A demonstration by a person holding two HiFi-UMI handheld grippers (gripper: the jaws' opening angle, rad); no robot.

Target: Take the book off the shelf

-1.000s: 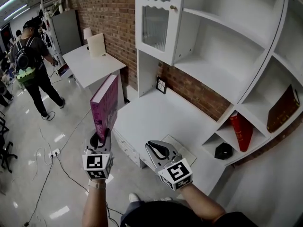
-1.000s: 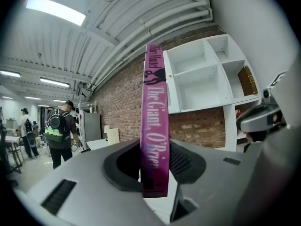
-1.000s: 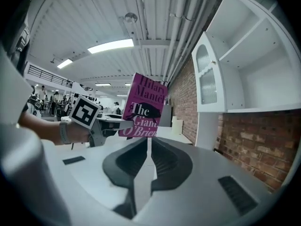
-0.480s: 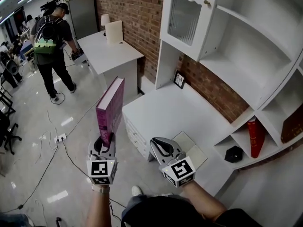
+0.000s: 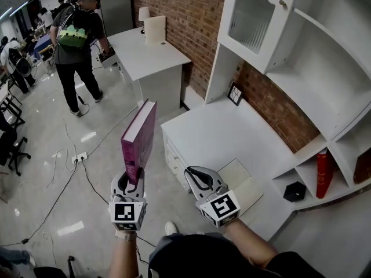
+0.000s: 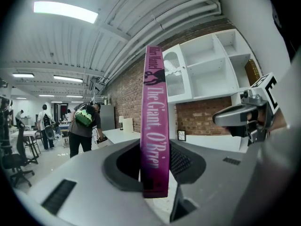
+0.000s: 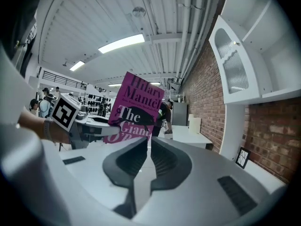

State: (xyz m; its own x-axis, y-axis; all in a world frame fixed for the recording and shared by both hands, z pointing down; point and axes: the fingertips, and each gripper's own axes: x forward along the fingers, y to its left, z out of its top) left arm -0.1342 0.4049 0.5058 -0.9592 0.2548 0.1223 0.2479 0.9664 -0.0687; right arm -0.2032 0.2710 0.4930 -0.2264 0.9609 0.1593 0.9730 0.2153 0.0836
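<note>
Left gripper pinched pink book at bottom edge. Book upright in air, well away from shelf. Looked stiff, tall, tippy; squeeze low near spine. Right gripper closed, empty.

Open floor lies left of and beyond the left gripper, crossed only by a power strip and thin cables; a person stands well apart. The upright book clamped in that gripper fills the space above it. To the right, the white counter is mostly bare, with a flat pad near the right gripper. A glass-door cabinet hangs above the counter's far end.
</note>
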